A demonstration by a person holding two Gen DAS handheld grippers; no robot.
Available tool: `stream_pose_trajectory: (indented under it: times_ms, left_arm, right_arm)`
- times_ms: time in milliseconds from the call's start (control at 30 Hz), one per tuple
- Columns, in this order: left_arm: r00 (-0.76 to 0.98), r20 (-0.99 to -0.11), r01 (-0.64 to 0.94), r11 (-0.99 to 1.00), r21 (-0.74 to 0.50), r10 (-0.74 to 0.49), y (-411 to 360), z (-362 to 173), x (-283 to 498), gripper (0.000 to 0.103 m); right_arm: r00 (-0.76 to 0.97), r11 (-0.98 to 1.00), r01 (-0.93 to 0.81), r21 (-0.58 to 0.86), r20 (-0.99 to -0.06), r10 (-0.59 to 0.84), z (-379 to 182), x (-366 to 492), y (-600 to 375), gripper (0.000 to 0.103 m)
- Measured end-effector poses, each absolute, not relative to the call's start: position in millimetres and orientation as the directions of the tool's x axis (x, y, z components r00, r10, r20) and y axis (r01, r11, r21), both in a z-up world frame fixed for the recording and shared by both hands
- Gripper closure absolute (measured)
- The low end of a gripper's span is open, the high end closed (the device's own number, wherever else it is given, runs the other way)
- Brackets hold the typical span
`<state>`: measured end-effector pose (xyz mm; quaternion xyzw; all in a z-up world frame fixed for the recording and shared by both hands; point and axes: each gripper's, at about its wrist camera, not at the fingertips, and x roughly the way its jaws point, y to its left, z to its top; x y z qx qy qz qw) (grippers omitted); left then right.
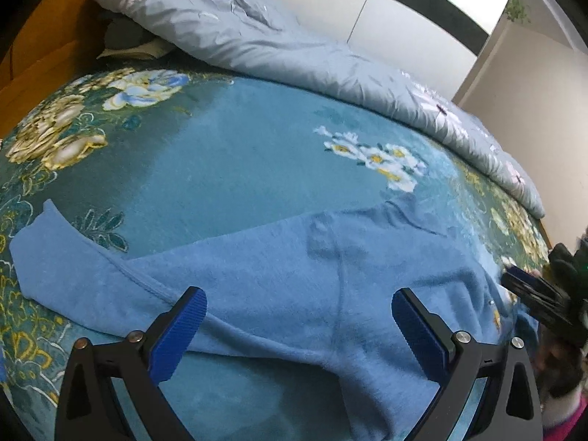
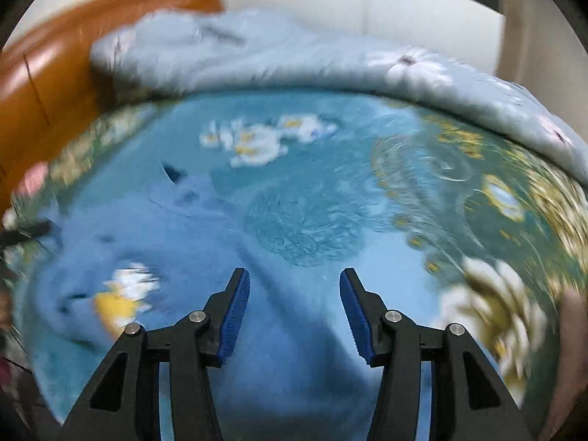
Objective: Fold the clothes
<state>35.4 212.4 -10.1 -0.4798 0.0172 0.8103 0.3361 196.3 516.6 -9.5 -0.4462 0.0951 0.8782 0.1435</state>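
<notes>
A light blue sweater (image 1: 279, 279) lies spread on the bed, one sleeve reaching to the left. My left gripper (image 1: 296, 312) is open just above its lower body, nothing between the pads. In the blurred right wrist view the sweater (image 2: 154, 242) lies left of centre, with a yellow and white print (image 2: 121, 301) on its front. My right gripper (image 2: 294, 294) is open and empty over the sweater's right part. The right gripper also shows at the right edge of the left wrist view (image 1: 533, 290).
The bed is covered by a blue floral blanket (image 1: 228, 154). A pale blue quilt (image 1: 294, 51) is bunched along the far side. An orange wooden headboard (image 2: 44, 84) stands at the left. White walls and wardrobe doors lie beyond.
</notes>
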Motion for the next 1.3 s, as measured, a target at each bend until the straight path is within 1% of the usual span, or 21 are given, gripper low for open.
stream_pose_trajectory:
  times_ms: [67,133,200,267,300,333,367,467,600,733,800,933,1000,1033,1067,1100,1133,1167,1200,1233,1300]
  left_arm:
    - [-0.311,-0.799,-0.569,-0.774,-0.278,0.515,208,-10,31,0.001]
    - [-0.305,-0.801,-0.576,-0.770,-0.276,0.515,204,-11,25,0.001]
    - [-0.277,-0.799,-0.584,-0.754,-0.301,0.534,204,-14,16,0.001]
    - [-0.242,-0.798,-0.596,-0.734,-0.327,0.552,208,-20,6,0.001]
    - [-0.236,-0.805,-0.600,-0.733,-0.321,0.545,211,-24,1,0.001]
    - [-0.229,-0.811,-0.603,-0.732,-0.316,0.538,214,-27,-4,0.001]
    - [-0.233,-0.820,-0.618,-0.731,-0.290,0.522,219,-30,-6,0.001]
    - [-0.243,-0.835,-0.665,-0.712,-0.226,0.493,231,-34,-15,0.001]
    - [-0.244,-0.837,-0.681,-0.701,-0.212,0.491,239,-38,-30,0.001]
    - [-0.211,-0.849,-0.715,-0.669,-0.204,0.484,252,-47,-33,0.003]
    - [-0.195,-0.855,-0.741,-0.643,-0.193,0.481,259,-50,-28,0.006]
    - [-0.099,-0.864,-0.769,-0.589,-0.248,0.494,265,-58,-21,0.014]
    - [-0.090,-0.866,-0.767,-0.589,-0.255,0.493,265,-59,-19,0.016]
    - [-0.088,-0.866,-0.766,-0.589,-0.257,0.492,265,-59,-18,0.019]
    - [-0.089,-0.867,-0.763,-0.593,-0.258,0.491,264,-58,-16,0.026]
    - [-0.091,-0.868,-0.759,-0.598,-0.258,0.489,264,-58,-15,0.035]
    - [-0.092,-0.869,-0.755,-0.603,-0.258,0.487,263,-57,-13,0.041]
    - [-0.094,-0.869,-0.751,-0.608,-0.258,0.485,262,-57,-12,0.051]
    - [-0.095,-0.870,-0.747,-0.613,-0.258,0.483,262,-57,-10,0.058]
    - [-0.100,-0.870,-0.742,-0.618,-0.258,0.482,261,-57,-9,0.062]
    - [-0.104,-0.868,-0.726,-0.634,-0.268,0.486,257,-56,-7,0.081]
  right_arm:
    - [-0.538,-0.944,-0.322,0.075,-0.835,0.117,-23,186,520,0.051]
    - [-0.551,-0.944,-0.304,0.126,-0.832,0.067,-29,186,520,0.051]
    - [-0.565,-0.940,-0.309,0.144,-0.823,0.060,-31,189,519,0.051]
    - [-0.577,-0.926,-0.336,0.175,-0.815,0.055,-30,195,519,0.069]
    - [-0.585,-0.916,-0.351,0.194,-0.809,0.053,-29,198,520,0.084]
    - [-0.595,-0.906,-0.364,0.214,-0.802,0.050,-26,202,520,0.092]
    - [-0.614,-0.899,-0.366,0.240,-0.789,0.039,-22,208,520,0.093]
    - [-0.667,-0.903,-0.345,0.258,-0.744,0.042,-5,223,511,0.094]
    - [-0.729,-0.896,-0.333,0.295,-0.683,0.046,14,250,502,0.094]
    - [-0.736,-0.887,-0.339,0.312,-0.675,0.044,15,265,496,0.094]
    - [-0.740,-0.887,-0.340,0.314,-0.671,0.046,16,271,491,0.094]
    - [-0.764,-0.887,-0.335,0.318,-0.643,0.058,28,285,487,0.094]
    - [-0.774,-0.887,-0.330,0.322,-0.631,0.059,34,291,487,0.094]
    - [-0.776,-0.886,-0.329,0.325,-0.628,0.057,35,293,488,0.094]
    - [-0.777,-0.885,-0.330,0.328,-0.627,0.058,36,295,489,0.094]
    - [-0.776,-0.883,-0.334,0.329,-0.628,0.059,35,295,489,0.094]
    - [-0.774,-0.880,-0.338,0.335,-0.631,0.057,34,296,490,0.094]
    - [-0.773,-0.874,-0.343,0.344,-0.632,0.054,32,296,490,0.094]
    - [-0.772,-0.869,-0.347,0.353,-0.634,0.051,30,297,491,0.094]
    - [-0.771,-0.864,-0.351,0.361,-0.635,0.048,29,298,492,0.094]
    - [-0.774,-0.859,-0.352,0.372,-0.632,0.043,28,300,493,0.094]
